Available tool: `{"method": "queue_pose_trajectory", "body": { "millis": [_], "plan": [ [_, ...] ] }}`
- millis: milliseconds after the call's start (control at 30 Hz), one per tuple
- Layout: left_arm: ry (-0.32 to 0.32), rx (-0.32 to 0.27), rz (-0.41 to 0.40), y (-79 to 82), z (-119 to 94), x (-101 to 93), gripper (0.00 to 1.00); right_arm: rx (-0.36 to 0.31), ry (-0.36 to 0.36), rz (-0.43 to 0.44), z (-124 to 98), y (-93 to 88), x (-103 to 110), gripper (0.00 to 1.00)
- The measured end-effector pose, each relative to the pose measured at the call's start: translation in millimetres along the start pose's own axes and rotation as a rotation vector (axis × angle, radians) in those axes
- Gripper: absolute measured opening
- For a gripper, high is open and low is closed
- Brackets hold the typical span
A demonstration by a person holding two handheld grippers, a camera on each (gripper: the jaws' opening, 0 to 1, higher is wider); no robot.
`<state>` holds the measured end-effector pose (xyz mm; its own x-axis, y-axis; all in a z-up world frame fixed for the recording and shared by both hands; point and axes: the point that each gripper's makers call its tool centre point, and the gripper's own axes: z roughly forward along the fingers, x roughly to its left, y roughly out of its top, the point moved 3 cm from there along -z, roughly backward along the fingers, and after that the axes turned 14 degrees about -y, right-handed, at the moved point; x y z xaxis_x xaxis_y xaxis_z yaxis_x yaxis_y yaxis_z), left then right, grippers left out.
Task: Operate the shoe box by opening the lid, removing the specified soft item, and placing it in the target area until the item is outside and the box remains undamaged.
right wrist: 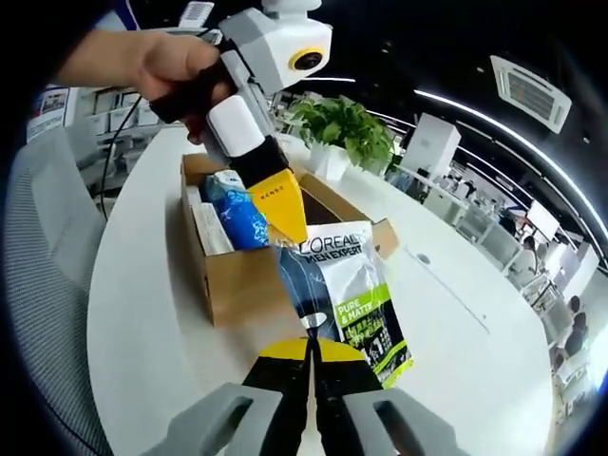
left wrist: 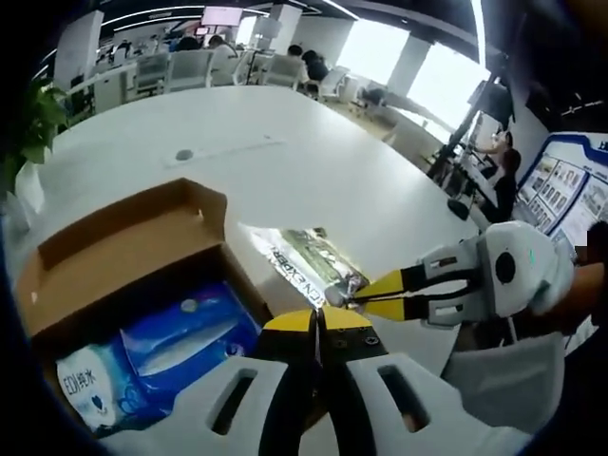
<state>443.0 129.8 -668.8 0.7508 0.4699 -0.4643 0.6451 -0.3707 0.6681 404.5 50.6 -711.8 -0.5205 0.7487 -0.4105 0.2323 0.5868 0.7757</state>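
Observation:
The brown cardboard shoe box (left wrist: 114,252) (right wrist: 242,285) stands open on the white table, its lid flap (left wrist: 142,214) folded back. Blue tissue packs (left wrist: 180,337) (right wrist: 233,214) lie inside. A silver, green and black L'Oreal pouch (left wrist: 304,258) (right wrist: 347,294) is outside the box, against its side wall. My right gripper (left wrist: 357,294) (right wrist: 312,344) is shut on the pouch's lower edge. The left gripper (left wrist: 316,318) (right wrist: 282,223), held by a hand, is shut, its yellow tips at the pouch's other end by the box rim. Whether it pinches the pouch I cannot tell.
The table (left wrist: 285,152) (right wrist: 475,361) is large, white and round-edged. A potted plant (right wrist: 347,128) (left wrist: 33,123) stands near the box. A grey chair (right wrist: 47,275) is at the table's edge. Office desks, chairs and people (left wrist: 503,166) are further off.

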Motion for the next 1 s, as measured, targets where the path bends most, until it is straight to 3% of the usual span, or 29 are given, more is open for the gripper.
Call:
{"method": "queue_pose_trajectory", "body": {
  "millis": [433, 1000],
  "plan": [
    [0.014, 0.008, -0.023, -4.8, 7, 4.3, 0.00, 0.025, -0.017, 0.021, 5, -7.6, -2, 0.01],
    [0.024, -0.009, -0.021, 0.9, 10, 1.4, 0.00, -0.003, -0.014, 0.012, 8, 7.0, 3, 0.00]
  ]
}}
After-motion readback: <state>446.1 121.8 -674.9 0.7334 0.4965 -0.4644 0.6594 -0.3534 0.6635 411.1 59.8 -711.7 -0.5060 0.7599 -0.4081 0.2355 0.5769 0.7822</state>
